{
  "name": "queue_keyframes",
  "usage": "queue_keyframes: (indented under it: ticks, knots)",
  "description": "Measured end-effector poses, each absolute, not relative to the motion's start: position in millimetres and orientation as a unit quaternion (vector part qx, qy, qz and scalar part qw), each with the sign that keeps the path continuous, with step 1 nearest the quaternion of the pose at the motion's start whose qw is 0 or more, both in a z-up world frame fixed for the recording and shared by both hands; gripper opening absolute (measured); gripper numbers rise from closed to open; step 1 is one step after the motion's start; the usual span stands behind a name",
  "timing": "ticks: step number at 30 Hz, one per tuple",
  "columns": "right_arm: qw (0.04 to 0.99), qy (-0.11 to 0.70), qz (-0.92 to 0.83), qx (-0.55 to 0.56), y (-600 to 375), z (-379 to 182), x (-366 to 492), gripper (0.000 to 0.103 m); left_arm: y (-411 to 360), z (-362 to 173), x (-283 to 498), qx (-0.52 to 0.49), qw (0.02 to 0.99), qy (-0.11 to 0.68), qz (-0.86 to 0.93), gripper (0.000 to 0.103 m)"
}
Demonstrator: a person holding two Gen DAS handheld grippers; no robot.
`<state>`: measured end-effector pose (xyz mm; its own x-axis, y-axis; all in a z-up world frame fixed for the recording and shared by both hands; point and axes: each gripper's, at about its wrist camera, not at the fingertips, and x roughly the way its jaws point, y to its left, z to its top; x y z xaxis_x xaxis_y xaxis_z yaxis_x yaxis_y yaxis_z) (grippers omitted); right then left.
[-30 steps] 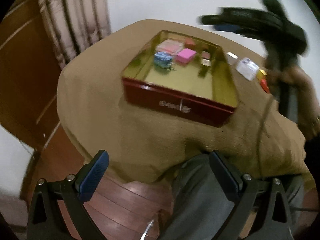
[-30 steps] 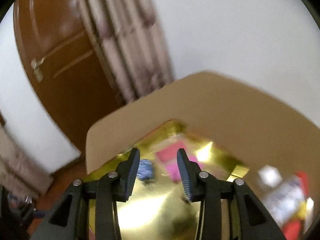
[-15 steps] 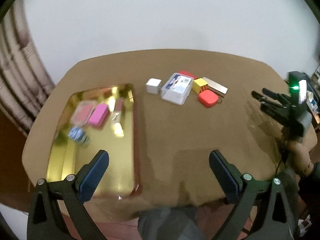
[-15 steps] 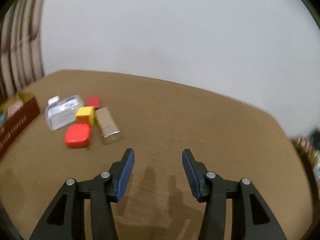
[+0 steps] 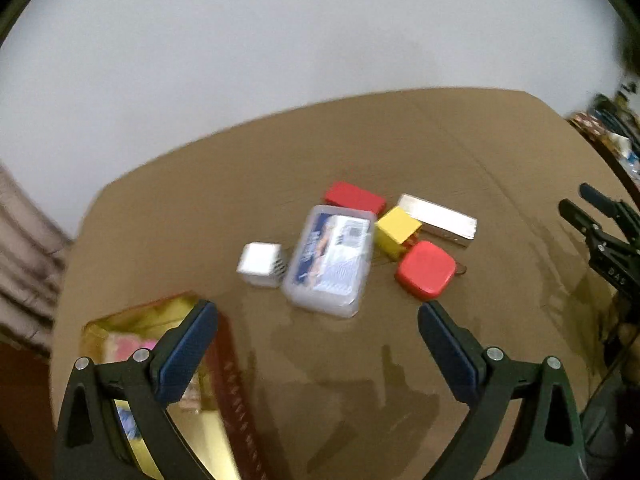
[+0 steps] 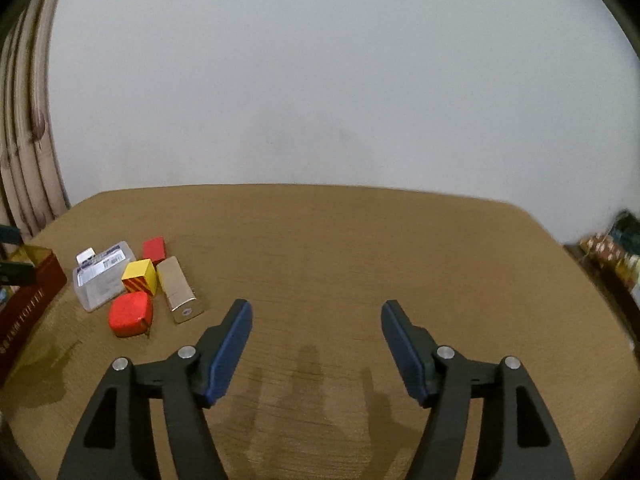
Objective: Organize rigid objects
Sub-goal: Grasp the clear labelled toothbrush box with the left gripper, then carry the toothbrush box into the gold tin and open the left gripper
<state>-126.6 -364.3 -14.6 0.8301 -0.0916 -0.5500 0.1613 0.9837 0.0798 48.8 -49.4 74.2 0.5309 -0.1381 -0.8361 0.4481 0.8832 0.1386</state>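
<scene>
Rigid objects (image 5: 340, 240) cluster mid-tabletop, touching, near the tin (image 5: 224, 360) at its left edge. Left gripper (image 5: 318, 344) and right gripper (image 6: 316, 344) hang released, empty (packed pieces risk knocking neighbours during a grab).

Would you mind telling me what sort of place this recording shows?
Probably a room in a home: a brown table against a plain white wall, a patterned curtain at the left, and a gold-lined tin of small items.

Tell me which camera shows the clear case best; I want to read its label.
Left wrist: the clear case lies near centre, top and label facing it. Right wrist shows the case small, far left, partly behind the yellow block.
</scene>
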Motion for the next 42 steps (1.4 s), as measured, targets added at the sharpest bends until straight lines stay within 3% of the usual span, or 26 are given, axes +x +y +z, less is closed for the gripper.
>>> queue_keyframes:
  ticks: [22, 24, 25, 26, 36, 42]
  knots:
    - [0.942, 0.307, -0.031, 0.130, -383.0, -19.6, -124.6, 0.070, -75.0, 17.6, 129.9, 0.198, 0.775, 0.549, -0.242, 0.098]
    - [0.942, 0.306, -0.031, 0.130, -382.6, -19.3, -125.4, 0.070, -78.3, 18.8, 131.8, 0.194, 0.774, 0.546, -0.254, 0.089]
    - [0.942, 0.307, -0.031, 0.130, -382.5, -19.5, -124.9, 0.070, -79.6, 19.2, 130.1, 0.196, 0.772, 0.547, -0.259, 0.076]
    - [0.941, 0.310, -0.031, 0.130, -382.6, -20.1, -124.1, 0.070, -83.0, 16.2, 131.6, 0.200, 0.765, 0.554, -0.260, 0.058]
    - [0.937, 0.314, -0.032, 0.150, -387.3, -21.5, -122.8, 0.070, -71.0, 8.6, 112.7, 0.195, 0.764, 0.564, -0.248, 0.057]
    - [0.935, 0.317, -0.031, 0.153, -388.0, -23.7, -119.8, 0.070, -31.4, 53.9, 49.1, 0.154, 0.799, 0.545, -0.201, 0.057]
